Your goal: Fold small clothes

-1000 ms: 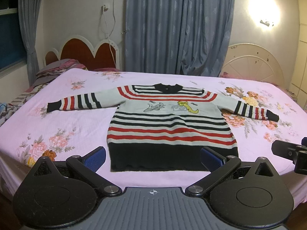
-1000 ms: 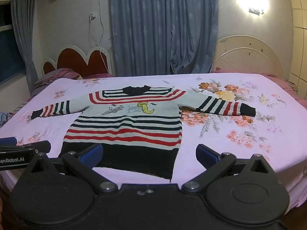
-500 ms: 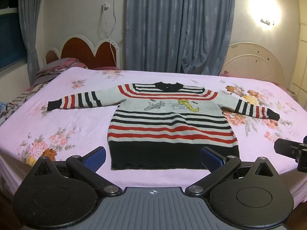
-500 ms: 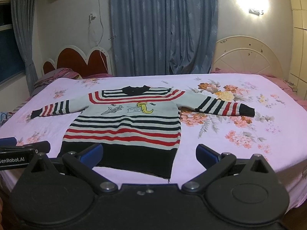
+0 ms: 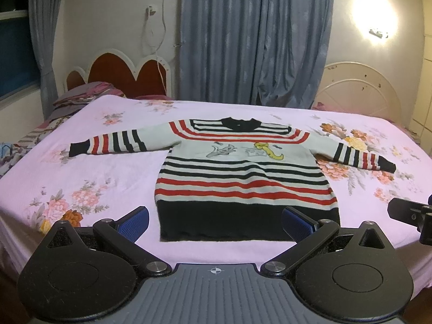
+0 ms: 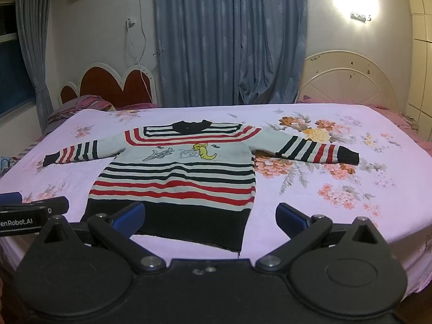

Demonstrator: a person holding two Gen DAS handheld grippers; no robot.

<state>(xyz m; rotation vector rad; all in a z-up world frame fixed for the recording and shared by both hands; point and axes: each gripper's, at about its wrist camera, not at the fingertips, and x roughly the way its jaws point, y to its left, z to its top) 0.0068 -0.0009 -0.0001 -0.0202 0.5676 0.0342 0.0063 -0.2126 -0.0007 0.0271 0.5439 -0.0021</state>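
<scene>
Striped sweater [image 5: 244, 178] flat on the pink flowered bed [image 5: 89, 178], sleeves spread out to both sides, black hem nearest. Left gripper [image 5: 215, 220] and right gripper [image 6: 210, 214] just short of the hem, jaws wide, holding nothing.

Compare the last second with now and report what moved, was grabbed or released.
Almost nothing changed. The left tool edged slightly forward toward the sweater; the right tool barely moved. Nothing was grabbed or released. Both remain open, and the sweater remains spread flat on the bed.
</scene>
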